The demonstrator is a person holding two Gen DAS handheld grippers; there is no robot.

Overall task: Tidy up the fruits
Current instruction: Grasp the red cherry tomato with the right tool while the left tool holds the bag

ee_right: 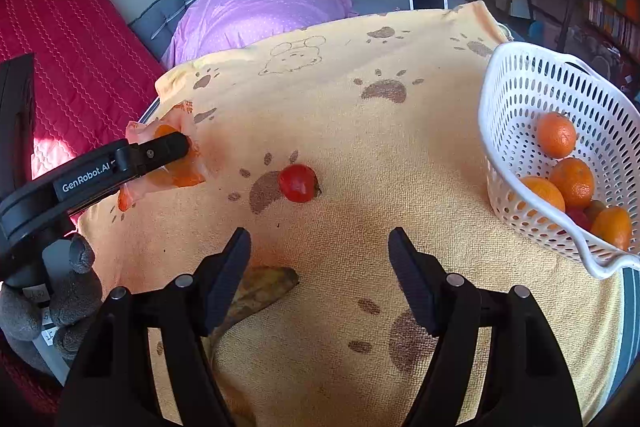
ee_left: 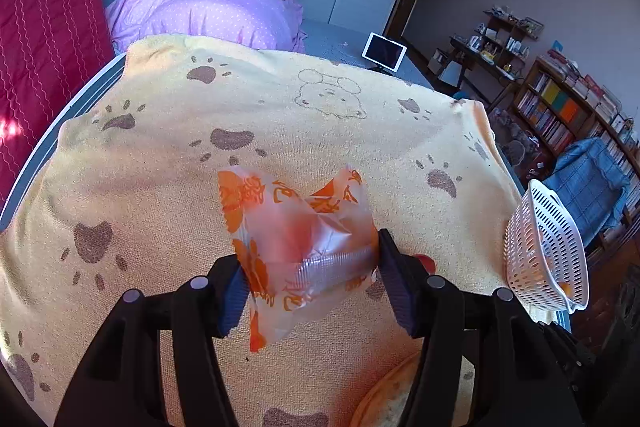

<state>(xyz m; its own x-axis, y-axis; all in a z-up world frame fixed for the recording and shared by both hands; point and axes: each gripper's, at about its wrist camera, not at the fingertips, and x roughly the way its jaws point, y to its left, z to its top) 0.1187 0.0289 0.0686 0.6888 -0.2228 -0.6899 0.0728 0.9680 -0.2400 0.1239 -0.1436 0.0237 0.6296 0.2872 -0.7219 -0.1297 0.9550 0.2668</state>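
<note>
left tool (ee_left: 310, 267) grips wrapper (ee_left: 300, 227) | right tool (ee_right: 320, 259) agape | tomato (ee_right: 298, 183), possibly

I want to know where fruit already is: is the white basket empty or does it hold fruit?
It holds fruit. The white basket has several oranges lying inside, plus something red among them. It is not full.

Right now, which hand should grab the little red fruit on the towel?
Probably the right. The right gripper is open and empty, with the red fruit just ahead between its fingers, and the white basket of oranges is on its side. The left gripper is busy pinching the orange plastic bag.
</note>
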